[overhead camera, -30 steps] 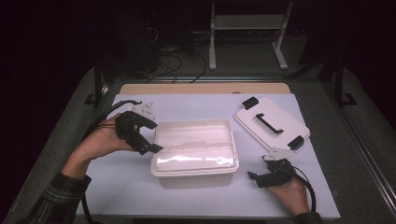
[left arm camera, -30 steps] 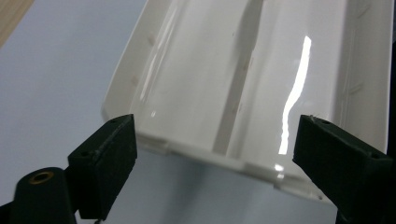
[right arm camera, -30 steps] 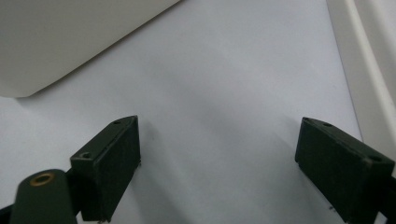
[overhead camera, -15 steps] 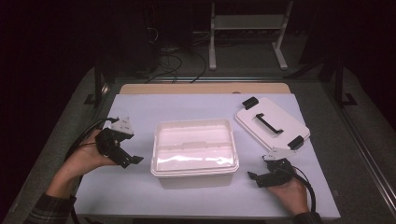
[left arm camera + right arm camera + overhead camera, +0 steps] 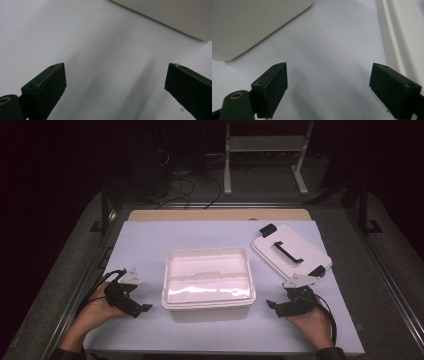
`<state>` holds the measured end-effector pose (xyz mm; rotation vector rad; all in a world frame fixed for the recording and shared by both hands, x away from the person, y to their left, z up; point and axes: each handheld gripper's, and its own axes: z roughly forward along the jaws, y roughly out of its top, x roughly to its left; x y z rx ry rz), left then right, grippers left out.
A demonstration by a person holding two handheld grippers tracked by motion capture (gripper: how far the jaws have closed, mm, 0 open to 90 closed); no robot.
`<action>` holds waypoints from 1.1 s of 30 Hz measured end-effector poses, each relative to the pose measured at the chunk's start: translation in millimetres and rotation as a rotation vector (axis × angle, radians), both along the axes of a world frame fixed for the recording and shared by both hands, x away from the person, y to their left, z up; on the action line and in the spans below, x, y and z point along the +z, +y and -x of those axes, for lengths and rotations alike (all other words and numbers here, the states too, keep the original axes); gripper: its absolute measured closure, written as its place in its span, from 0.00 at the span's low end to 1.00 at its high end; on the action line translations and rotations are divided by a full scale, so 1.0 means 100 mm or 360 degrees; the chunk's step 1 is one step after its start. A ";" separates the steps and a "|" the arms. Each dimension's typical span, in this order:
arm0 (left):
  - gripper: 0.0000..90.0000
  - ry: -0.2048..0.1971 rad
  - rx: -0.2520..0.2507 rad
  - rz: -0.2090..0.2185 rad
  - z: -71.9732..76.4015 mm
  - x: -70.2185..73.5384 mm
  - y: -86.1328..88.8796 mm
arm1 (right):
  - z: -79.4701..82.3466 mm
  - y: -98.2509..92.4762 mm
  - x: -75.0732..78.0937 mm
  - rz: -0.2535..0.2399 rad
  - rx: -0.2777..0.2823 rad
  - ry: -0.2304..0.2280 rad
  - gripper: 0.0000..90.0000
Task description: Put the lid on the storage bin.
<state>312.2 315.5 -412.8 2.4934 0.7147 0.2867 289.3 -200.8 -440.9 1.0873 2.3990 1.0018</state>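
White box (image 5: 208,282) sits dead centre of the high view, its lid (image 5: 291,251) off at upper right; left gripper (image 5: 139,309) lower left, jaws just been opening, nothing between them. Right gripper (image 5: 274,306) lower right, wide open too, empty.

The right gripper (image 5: 328,87) shows its two black, block-shaped jaws rising from the bottom edge, standing wide apart with nothing between them but the bare pale lilac-white table surface (image 5: 337,50) and soft shadows. At the upper left sits the rounded corner of a white plastic container (image 5: 249,25), resting on the surface. Along the right edge runs the ridged rim of a flat white plastic lid (image 5: 402,37).
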 end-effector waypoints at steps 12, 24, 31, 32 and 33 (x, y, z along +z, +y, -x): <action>0.00 -0.0017 0.0021 0.0188 0.05 -0.33 0.17 | -0.21 -0.09 0.20 0.0054 -0.0045 -0.0032 0.16; 0.00 -0.0087 0.0024 0.0288 0.10 -0.39 0.23 | -0.52 -0.14 0.44 0.0073 -0.0070 -0.0096 0.16; 0.00 -0.0088 0.0032 0.0284 0.10 -0.39 0.23 | -0.78 -0.18 0.47 0.0112 -0.0098 -0.0083 0.16; 0.00 -0.0087 0.0036 0.0287 0.10 -0.39 0.23 | -0.82 -0.18 0.47 0.0122 -0.0105 -0.0079 0.16; 0.00 -0.0086 0.0038 0.0287 0.10 -0.39 0.23 | -0.86 -0.18 0.48 0.0124 -0.0114 -0.0068 0.16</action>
